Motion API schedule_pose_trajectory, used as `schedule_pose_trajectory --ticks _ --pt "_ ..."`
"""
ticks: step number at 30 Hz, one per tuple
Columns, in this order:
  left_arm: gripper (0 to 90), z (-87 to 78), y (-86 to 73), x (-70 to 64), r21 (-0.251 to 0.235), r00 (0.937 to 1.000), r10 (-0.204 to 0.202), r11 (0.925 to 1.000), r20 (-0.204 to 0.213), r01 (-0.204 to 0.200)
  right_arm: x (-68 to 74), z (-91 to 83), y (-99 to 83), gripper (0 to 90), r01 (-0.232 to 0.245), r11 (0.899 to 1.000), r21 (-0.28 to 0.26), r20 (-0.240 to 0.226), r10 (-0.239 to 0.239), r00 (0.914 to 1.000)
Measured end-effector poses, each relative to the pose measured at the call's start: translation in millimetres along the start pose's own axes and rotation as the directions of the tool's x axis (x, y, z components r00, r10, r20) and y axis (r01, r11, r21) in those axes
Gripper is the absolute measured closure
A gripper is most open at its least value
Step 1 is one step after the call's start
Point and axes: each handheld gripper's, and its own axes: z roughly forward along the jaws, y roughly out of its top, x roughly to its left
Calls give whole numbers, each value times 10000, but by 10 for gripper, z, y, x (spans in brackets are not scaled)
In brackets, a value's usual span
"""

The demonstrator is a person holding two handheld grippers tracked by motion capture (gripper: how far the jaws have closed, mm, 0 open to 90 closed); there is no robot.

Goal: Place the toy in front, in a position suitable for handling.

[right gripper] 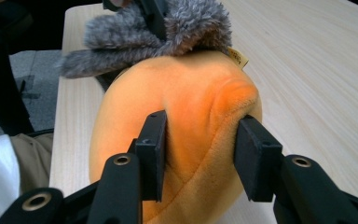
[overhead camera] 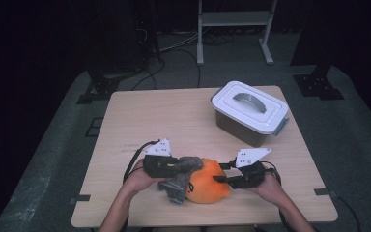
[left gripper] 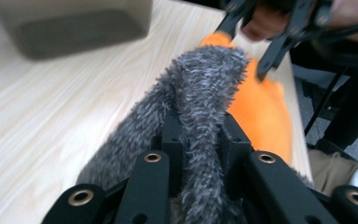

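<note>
An orange plush toy [overhead camera: 208,187] with a grey furry part [overhead camera: 179,180] lies near the table's front edge. My left gripper [overhead camera: 186,167] is shut on the grey fur [left gripper: 200,93], which bunches up between its jaws [left gripper: 200,135]. From the other side, my right gripper [overhead camera: 221,173] is shut on the orange body [right gripper: 186,93], its jaws pressed into the soft cloth [right gripper: 200,144]. In the left gripper view the orange body [left gripper: 261,112] lies behind the fur, with the right gripper [left gripper: 270,37] at its far end. The right gripper view has the left gripper [right gripper: 154,16] at the top, in the grey fur [right gripper: 168,28].
A grey storage box with a white handled lid [overhead camera: 249,112] stands at the table's back right, its lid on. The wooden table [overhead camera: 174,121] lies bare between it and the toy. A person's trouser leg shows below the table edge in both gripper views.
</note>
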Motion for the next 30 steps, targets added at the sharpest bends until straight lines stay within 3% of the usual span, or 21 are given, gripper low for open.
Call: schedule_pose_trajectory --ticks 2,6,8,12,14,18,21,24,27,30 --pt "758 17 -49 8 -104 9992 -191 9998 348 195 -14 -4 -13 540 -93 10000 -13 -147 92 9998" --pt "765 65 -27 -52 70 9977 50 10000 679 -55 -63 6 -12 350 -690 9976 105 -470 694 9965" --pt "765 80 -10 -83 64 9958 223 9997 893 -229 -90 -5 -22 296 -921 9957 104 -472 925 9946" --pt "765 101 9 -107 92 9942 322 9994 1023 -333 -128 32 -47 278 -1292 9912 288 -751 1310 9885" --pt "765 98 7 -103 109 9953 290 9995 921 -301 -112 71 -63 353 -1395 9895 385 -770 1421 9868" --pt "766 40 50 -90 -167 9988 339 9993 356 -333 -45 40 -10 542 -612 9980 160 -165 615 9980" --pt "766 -10 111 -101 -514 9991 422 9978 89 -417 27 18 54 567 48 9998 -186 424 -40 9991" --pt "766 -15 140 -121 -716 9988 488 9962 -8 -487 81 11 88 564 568 9979 -308 714 -544 9960" --pt "764 50 85 -112 -476 9992 398 9981 -40 -399 57 26 48 539 455 9986 -265 580 -439 9973" --pt "764 106 30 -100 -364 9994 158 9992 309 -147 -19 10 7 429 -118 9997 -207 255 123 9996"
